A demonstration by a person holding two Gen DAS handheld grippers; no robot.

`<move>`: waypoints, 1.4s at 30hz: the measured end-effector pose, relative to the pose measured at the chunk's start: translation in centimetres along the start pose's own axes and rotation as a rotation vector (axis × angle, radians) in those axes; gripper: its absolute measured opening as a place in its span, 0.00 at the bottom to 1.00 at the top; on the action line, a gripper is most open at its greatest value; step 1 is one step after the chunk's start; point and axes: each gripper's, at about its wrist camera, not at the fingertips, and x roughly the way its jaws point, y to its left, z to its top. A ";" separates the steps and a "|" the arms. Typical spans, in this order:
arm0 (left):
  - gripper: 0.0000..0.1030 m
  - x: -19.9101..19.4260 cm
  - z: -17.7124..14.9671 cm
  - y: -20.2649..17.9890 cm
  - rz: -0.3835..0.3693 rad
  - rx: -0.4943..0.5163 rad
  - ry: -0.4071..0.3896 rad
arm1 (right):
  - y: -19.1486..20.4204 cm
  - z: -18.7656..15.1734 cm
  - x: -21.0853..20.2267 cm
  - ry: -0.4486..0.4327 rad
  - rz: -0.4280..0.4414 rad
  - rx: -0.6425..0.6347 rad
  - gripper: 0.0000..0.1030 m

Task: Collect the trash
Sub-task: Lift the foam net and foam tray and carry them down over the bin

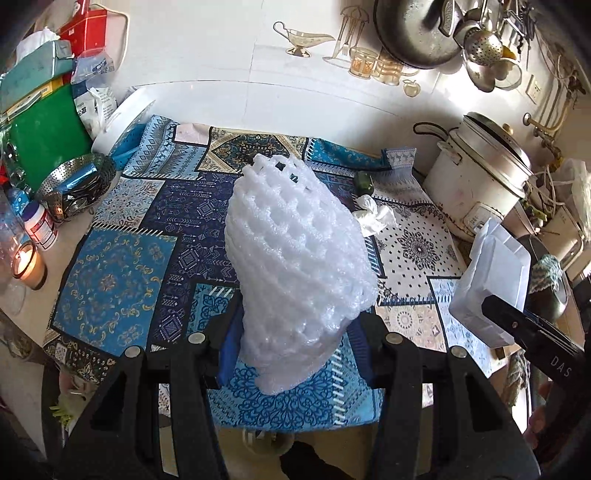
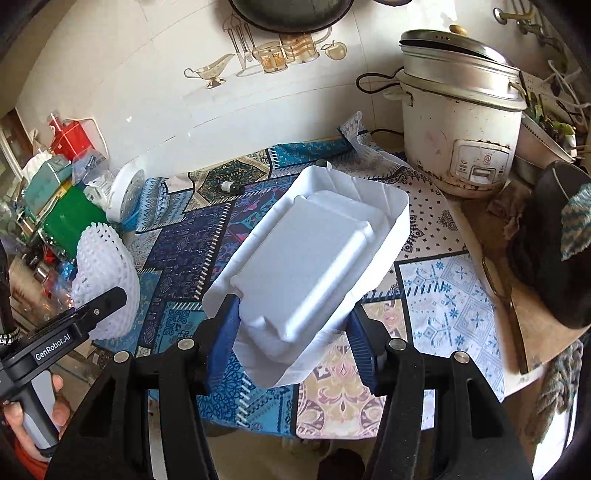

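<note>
Blue pads of the left gripper (image 1: 291,347) are clamping the lower end of a white foam net sleeve (image 1: 295,266), which is standing up above the patterned tablecloth (image 1: 110,280). Beside it, the right gripper (image 2: 293,343) is pinching a white foam tray (image 2: 306,266) tilted over the same cloth. Farther out, a crumpled tissue (image 1: 375,218) is lying on the cloth near the rice cooker (image 1: 480,173).

Foam net (image 1: 295,258) hides tablecloth (image 1: 110,280) centre; pot (image 2: 291,13) cut by top edge; small bottle (image 2: 232,187) label unreadable.
</note>
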 end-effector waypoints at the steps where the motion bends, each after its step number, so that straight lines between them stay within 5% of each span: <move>1: 0.49 -0.7 -0.9 0.4 -0.009 0.009 -0.001 | 0.6 -0.9 -0.6 -0.005 -0.002 0.005 0.52; 13: 0.49 -8.7 -12.6 6.2 -0.021 0.045 0.057 | 6.4 -12.2 -5.4 0.022 -0.021 0.059 0.52; 20: 0.49 -9.5 -18.9 8.4 -0.021 0.031 0.150 | 7.0 -17.7 -5.8 0.100 -0.054 0.073 0.52; 31: 0.49 -4.0 -26.0 7.7 -0.008 -0.011 0.313 | 4.7 -23.7 -1.5 0.256 -0.073 0.054 0.52; 42: 0.49 7.8 -33.2 7.6 0.019 -0.114 0.397 | -1.2 -30.5 10.2 0.428 -0.055 0.032 0.52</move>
